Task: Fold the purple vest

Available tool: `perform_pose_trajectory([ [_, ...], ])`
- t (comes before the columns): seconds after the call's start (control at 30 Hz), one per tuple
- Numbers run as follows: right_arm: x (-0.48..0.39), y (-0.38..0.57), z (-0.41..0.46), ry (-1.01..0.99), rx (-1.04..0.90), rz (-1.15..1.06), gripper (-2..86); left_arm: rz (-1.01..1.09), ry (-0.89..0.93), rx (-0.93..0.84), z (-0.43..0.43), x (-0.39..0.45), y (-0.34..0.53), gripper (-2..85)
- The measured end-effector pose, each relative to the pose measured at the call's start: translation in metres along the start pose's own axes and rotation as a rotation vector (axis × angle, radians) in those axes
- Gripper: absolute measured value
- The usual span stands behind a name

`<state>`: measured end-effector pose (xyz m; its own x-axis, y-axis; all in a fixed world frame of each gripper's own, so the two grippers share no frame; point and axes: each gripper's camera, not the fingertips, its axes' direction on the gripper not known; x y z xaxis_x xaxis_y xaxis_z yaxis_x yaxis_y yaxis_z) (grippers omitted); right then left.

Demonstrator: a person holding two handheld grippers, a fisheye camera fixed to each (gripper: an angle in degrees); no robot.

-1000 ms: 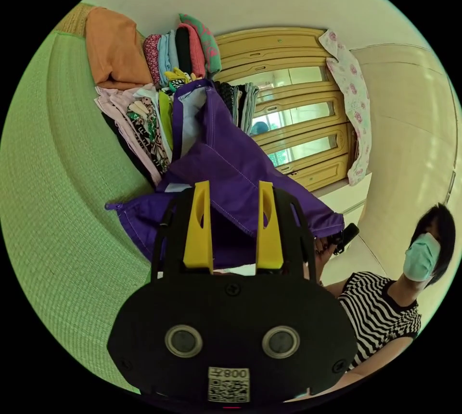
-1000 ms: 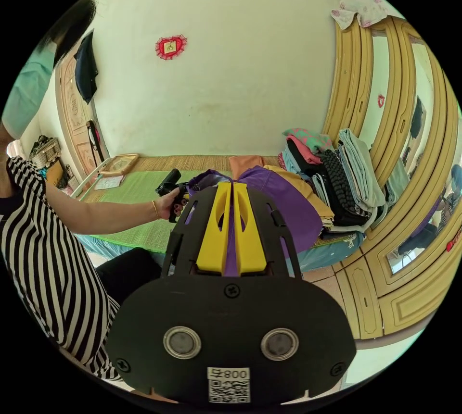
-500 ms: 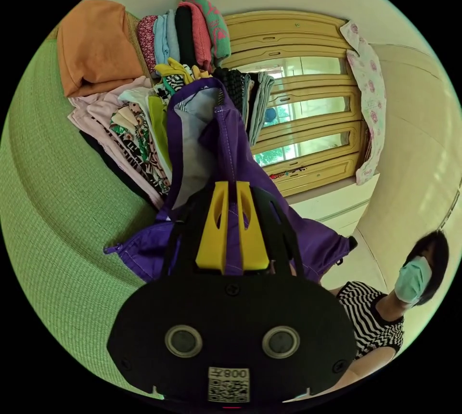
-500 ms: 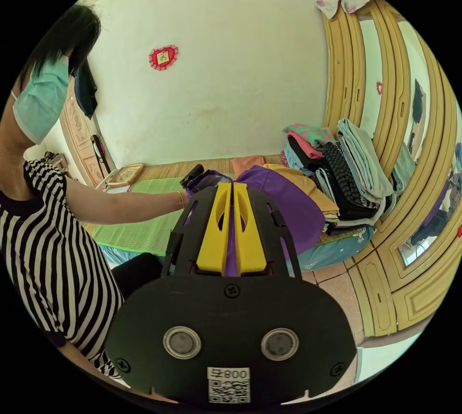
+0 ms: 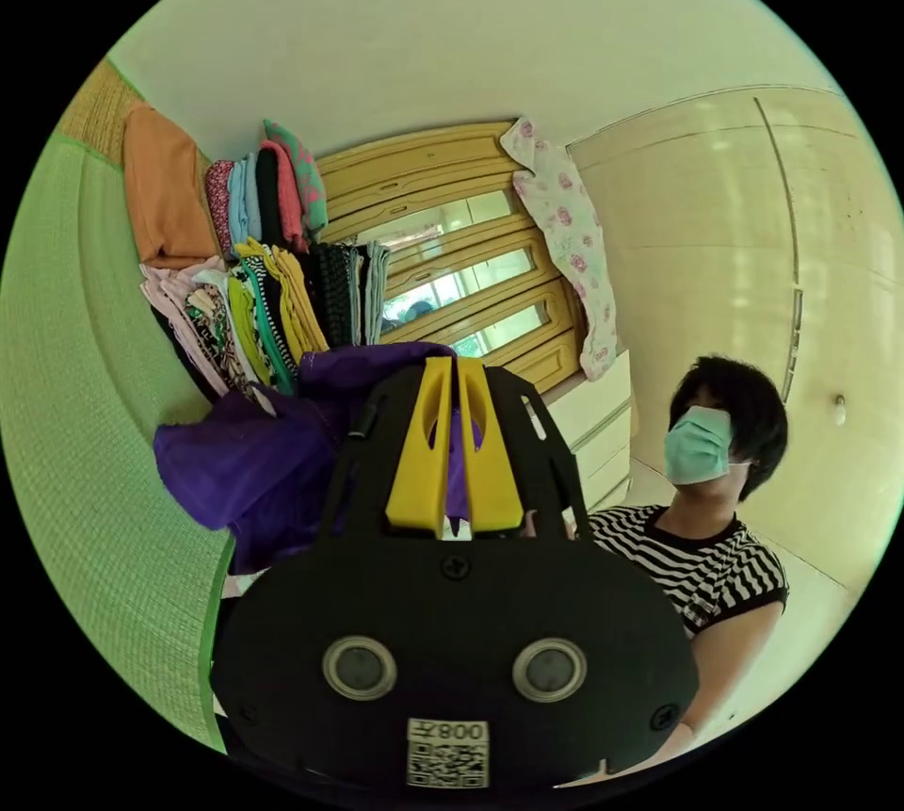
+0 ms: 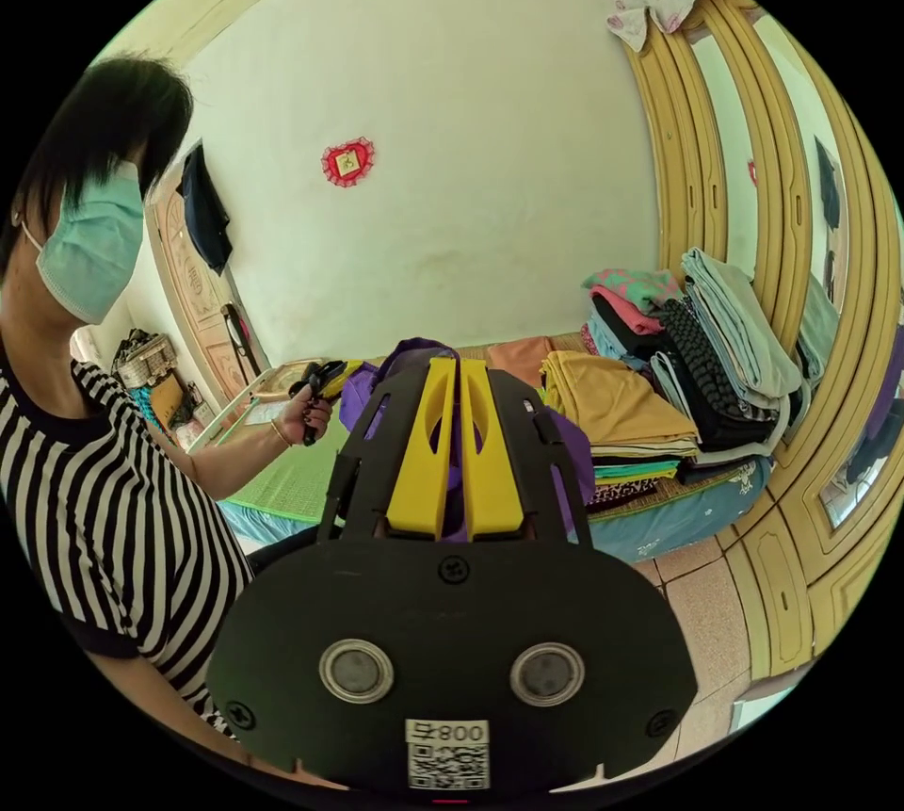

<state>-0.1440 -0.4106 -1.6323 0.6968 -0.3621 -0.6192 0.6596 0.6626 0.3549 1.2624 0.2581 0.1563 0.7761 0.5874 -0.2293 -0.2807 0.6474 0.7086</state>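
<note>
The purple vest (image 5: pixel 245 462) hangs bunched in front of my left gripper (image 5: pixel 451 370), whose yellow jaws are shut on a strip of its fabric. In the right gripper view the purple vest (image 6: pixel 565 462) shows behind and between the yellow jaws of my right gripper (image 6: pixel 450 370), which are shut on it too. The other gripper (image 6: pixel 325 378) is held in the person's hand (image 6: pixel 309 415) to the left, with purple cloth beside it. Much of the vest is hidden behind the gripper bodies.
A green mat (image 5: pixel 75 397) covers the bed. Stacks of folded clothes (image 5: pixel 264 283) lie on it, topped by a mustard piece (image 6: pixel 612 397). Wooden wardrobe doors (image 6: pixel 716 170) stand beside the bed, with a floral garment (image 5: pixel 565 227) hung on them. The person in a striped shirt (image 6: pixel 104 510) stands close.
The left gripper went from open to shut on the vest, then lifted it off the clothes pile so it now hangs bunched. The right gripper stayed shut on the vest.
</note>
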Motion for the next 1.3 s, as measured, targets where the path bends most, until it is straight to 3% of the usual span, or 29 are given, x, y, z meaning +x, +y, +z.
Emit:
perform_pose_trajectory([
  [0.37,-0.004,-0.014,-0.035,-0.208,0.119,-0.041,0.3,0.425,-0.014,0.141,-0.146,0.182,0.116,0.7],
  [0.73,-0.066,-0.029,-0.079,-0.264,0.228,-0.2,0.3,0.835,-0.223,0.201,-0.254,0.347,0.261,0.6],
  [1.3,-0.187,-0.013,-0.14,-0.302,0.436,-0.404,0.2,1.207,-0.372,0.292,-0.338,0.467,0.441,0.5],
])
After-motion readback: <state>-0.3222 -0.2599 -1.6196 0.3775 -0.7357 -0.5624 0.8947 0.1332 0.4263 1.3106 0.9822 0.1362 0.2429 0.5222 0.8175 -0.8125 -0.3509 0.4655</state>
